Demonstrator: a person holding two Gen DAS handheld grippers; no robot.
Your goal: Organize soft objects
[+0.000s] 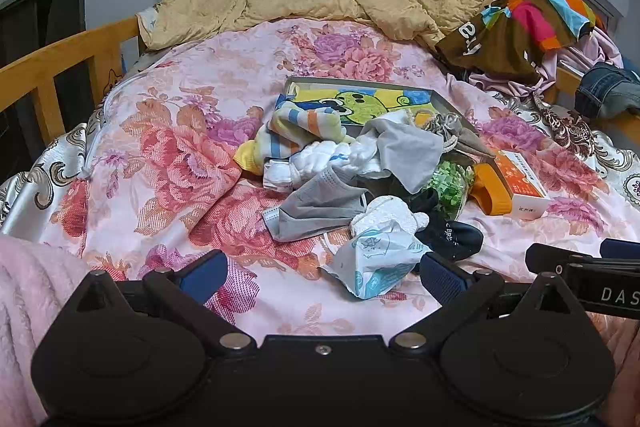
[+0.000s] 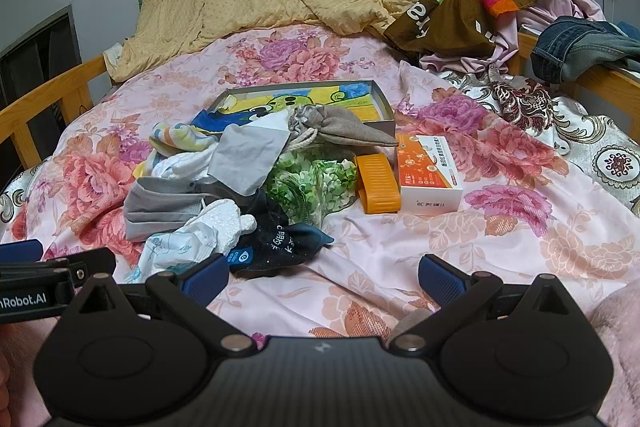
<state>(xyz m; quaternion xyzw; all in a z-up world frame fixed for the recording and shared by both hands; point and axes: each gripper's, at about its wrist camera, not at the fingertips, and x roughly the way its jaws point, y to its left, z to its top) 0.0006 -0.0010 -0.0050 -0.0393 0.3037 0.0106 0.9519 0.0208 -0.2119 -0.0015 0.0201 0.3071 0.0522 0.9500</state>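
The shallow grey cardboard box with a green cartoon picture [image 1: 362, 99] has its near edge buried under the heap of striped, white and grey cloths [image 1: 320, 155]. The clear bag of green bits [image 2: 310, 183] is partly covered by them. Print on the orange-and-white carton [image 2: 430, 171] is too small to read. The blue denim garment [image 1: 608, 93] is cut off at the frame's right edge.

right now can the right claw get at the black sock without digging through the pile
Probably yes. The black sock lies at the pile's near edge, just ahead of the open right claw, with only bare bedspread between. The white pouch overlaps its left end only.
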